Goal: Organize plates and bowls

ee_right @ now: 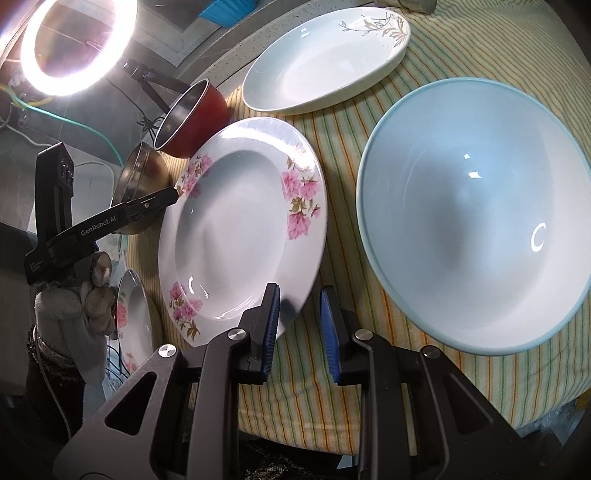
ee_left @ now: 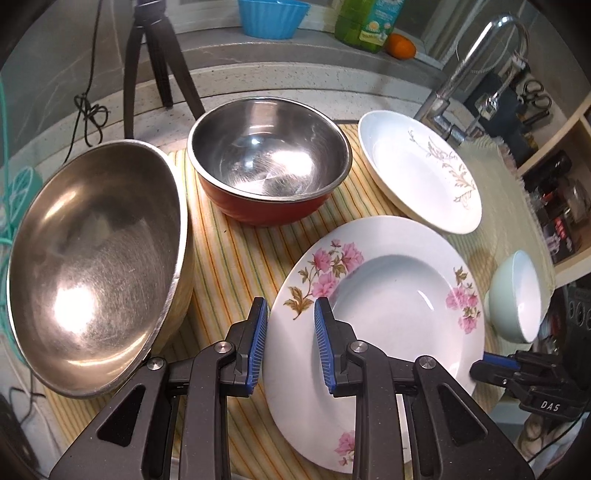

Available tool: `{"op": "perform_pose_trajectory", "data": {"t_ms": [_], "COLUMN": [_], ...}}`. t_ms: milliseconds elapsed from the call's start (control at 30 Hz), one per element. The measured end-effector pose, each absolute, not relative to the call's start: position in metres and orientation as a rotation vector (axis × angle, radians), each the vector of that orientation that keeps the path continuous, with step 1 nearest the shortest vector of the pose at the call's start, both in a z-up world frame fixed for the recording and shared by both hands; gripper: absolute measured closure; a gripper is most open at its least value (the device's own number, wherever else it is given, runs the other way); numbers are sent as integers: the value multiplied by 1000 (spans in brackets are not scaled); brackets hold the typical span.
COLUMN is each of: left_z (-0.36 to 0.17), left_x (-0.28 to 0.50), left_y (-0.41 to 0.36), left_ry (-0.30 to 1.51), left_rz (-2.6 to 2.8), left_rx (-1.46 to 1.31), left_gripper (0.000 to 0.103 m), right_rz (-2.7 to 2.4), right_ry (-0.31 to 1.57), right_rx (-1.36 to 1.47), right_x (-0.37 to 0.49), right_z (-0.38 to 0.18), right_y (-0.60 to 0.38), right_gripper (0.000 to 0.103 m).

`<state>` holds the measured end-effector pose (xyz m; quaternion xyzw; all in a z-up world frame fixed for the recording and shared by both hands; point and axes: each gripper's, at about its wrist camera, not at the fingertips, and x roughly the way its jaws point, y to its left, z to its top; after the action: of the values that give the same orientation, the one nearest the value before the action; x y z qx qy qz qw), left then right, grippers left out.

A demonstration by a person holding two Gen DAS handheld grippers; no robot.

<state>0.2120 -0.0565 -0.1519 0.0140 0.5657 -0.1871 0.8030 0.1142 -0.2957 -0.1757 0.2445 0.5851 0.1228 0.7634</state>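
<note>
Left wrist: pink-flowered plate (ee_left: 388,295) rim between fingers (ee_left: 258,332) (steel bowl (ee_left: 92,266) beside)

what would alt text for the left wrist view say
The left tool straddles the near rim of a pink-flowered plate on a striped cloth, its blue pads apart from the rim. A large steel bowl sits left, a red-sided steel bowl behind, a leaf-patterned plate and pale green bowl right.

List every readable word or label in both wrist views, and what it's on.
"DAS": on the right claw body, seen from the left wrist.
"GenRobot.AI": on the left claw arm, seen from the right wrist.
Green bottle label: too blurred to read.
Small print on the left claw's base: too small.
</note>
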Motion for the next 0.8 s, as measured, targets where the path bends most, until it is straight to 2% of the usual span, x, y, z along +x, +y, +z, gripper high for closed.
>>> {"op": "perform_pose_trajectory", "data": {"t_ms": [800], "left_z": [-160], "left_x": [221], "left_y": [-71], "left_ry": [1233], "left_rz": [-438], "left_rx": [103], "left_gripper": [78], "right_rz": [310], "right_ry": [1265], "right_rx": [535], "right_x": [112], "right_z": [-175], "right_y": [-295], "right_gripper": [84]}}
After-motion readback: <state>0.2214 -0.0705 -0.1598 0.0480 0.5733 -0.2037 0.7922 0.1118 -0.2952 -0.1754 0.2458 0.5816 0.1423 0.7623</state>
